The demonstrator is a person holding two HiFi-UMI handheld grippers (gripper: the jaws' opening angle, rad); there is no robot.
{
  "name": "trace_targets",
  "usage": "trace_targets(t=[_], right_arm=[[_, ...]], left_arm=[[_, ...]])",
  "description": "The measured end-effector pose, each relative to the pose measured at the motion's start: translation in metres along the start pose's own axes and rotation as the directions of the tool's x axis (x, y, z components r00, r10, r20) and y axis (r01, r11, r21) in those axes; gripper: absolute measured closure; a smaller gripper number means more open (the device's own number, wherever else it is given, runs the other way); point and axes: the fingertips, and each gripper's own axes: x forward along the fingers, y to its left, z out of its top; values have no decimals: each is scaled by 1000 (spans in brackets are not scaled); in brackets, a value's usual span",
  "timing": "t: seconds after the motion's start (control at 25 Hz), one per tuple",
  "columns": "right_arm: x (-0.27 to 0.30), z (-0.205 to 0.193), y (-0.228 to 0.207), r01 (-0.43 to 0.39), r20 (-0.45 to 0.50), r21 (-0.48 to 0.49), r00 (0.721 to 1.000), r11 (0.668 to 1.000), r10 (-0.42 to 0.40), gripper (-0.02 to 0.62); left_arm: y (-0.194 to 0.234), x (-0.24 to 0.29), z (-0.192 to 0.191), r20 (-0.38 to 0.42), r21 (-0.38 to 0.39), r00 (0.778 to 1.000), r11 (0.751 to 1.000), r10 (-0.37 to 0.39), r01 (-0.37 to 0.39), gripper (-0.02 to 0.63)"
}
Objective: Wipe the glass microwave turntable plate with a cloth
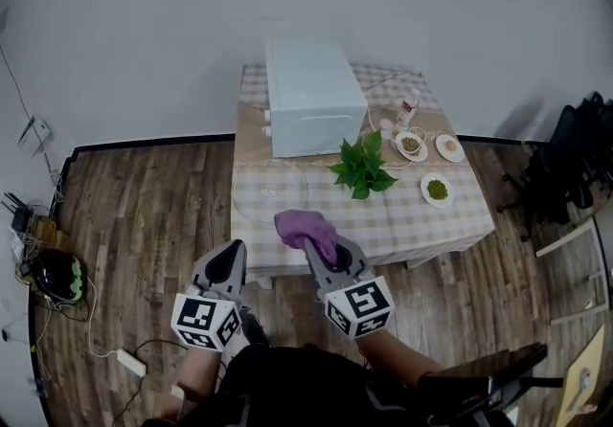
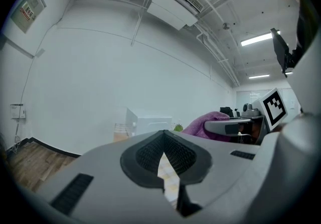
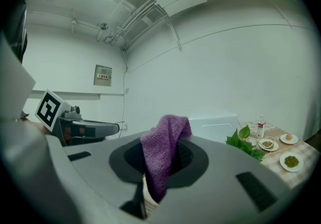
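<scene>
Right tool point(image 3: 159, 168) clamping purple cloth point(image 1: 305, 227) above surface's point(image 1: 450, 214) near edge, left tool point(image 2: 163, 153) hanging closed, glass plate point(image 1: 271, 193) lying beyond.

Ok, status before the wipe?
Left tool shut, empty. Right tool shut on purple cloth. Glass plate flat on table, nothing on it. Plant beside it, apart.

Bright, even light; fisheye-warped edges

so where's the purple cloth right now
The purple cloth is clamped in the right gripper, low centre in the head view, over the near edge of the table beside the glass plate.
</scene>
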Motion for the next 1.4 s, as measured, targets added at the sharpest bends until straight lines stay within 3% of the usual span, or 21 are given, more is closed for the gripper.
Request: trace_targets(t=[1.08,1.4], right_arm=[[109,-6,24,116,-70,-36,990,993,-118,540],[143,-32,29,109,-142,-48,983,993,-114,540]], left_arm=[[116,33,-5,-22,18,997,997,-77,77,598],[147,41,-24,-42,-13,997,998,-61,60,598]])
